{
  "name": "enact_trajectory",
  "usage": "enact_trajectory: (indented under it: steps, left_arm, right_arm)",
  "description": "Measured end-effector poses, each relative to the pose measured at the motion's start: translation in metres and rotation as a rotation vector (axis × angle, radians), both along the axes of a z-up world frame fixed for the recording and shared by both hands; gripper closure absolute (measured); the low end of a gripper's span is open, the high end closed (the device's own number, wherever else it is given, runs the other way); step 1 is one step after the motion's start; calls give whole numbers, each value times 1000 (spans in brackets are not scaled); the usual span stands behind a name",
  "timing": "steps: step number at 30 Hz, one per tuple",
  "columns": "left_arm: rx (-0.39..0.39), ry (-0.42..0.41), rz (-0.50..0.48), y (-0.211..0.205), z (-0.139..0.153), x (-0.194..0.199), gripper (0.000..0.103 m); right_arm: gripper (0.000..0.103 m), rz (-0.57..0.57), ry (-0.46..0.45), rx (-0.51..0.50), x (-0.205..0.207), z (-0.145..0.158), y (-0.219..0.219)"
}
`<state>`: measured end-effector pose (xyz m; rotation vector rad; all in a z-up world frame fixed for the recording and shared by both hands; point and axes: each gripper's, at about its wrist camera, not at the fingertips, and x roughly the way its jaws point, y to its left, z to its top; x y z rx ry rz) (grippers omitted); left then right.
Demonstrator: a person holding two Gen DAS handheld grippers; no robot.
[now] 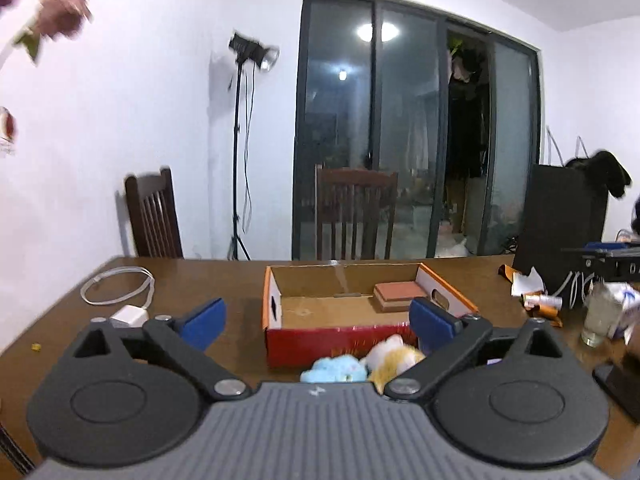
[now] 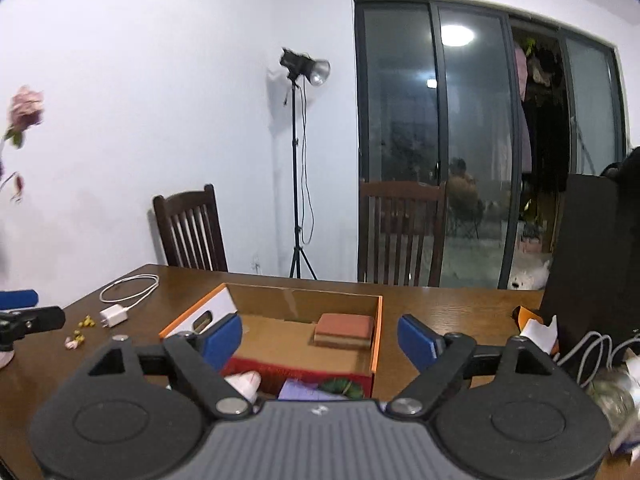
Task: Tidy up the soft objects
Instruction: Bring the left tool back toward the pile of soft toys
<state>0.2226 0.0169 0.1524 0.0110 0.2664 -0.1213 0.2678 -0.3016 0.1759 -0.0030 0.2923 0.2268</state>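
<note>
An open cardboard box (image 1: 276, 308) with red and orange sides stands on the brown table (image 1: 224, 284); it also shows in the right wrist view (image 2: 374, 340). Inside lies a reddish sponge block (image 1: 400, 294), also seen from the right (image 2: 346, 326). In front of the box lie a light blue plush (image 1: 334, 370) and a white and orange plush (image 1: 394, 356). The right wrist view shows a pink-white soft item (image 2: 246, 382), a purple item (image 2: 302, 392) and a green item (image 2: 342, 386), partly hidden. My left gripper (image 1: 316, 318) is open and empty above the plushes. My right gripper (image 2: 320, 340) is open and empty.
A white cable (image 1: 118, 286) and charger (image 1: 128, 316) lie at the left. A glass (image 1: 598, 316), wrappers (image 1: 528, 286) and a black bag (image 1: 560, 224) crowd the right. Small yellow bits (image 2: 86, 322) lie on the table. Two chairs (image 1: 154, 216) stand behind.
</note>
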Motion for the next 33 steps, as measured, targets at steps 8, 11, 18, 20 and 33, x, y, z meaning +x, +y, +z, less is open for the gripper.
enact_trajectory:
  steps: [8,11,18,20,33]
  left_arm:
    - [81,-80,30,3,-44,-74,0]
    - [82,-71,35,9,-67,-104,0]
    - [72,-36,-57,9,-86,-131,0]
    - [52,-34,-46,7,-87,-130,0]
    - [-89,63,-30,-4,-100,-55,0]
  right_arm:
    - [10,42,-78,9,-100,-45,8]
    - [7,50,-82,35,-132,-68,11]
    - [4,79,-9,79,-193,-116,15]
    - [4,73,-11,67,-196,-117,16]
    - [6,28,15,100,-146,-121,20]
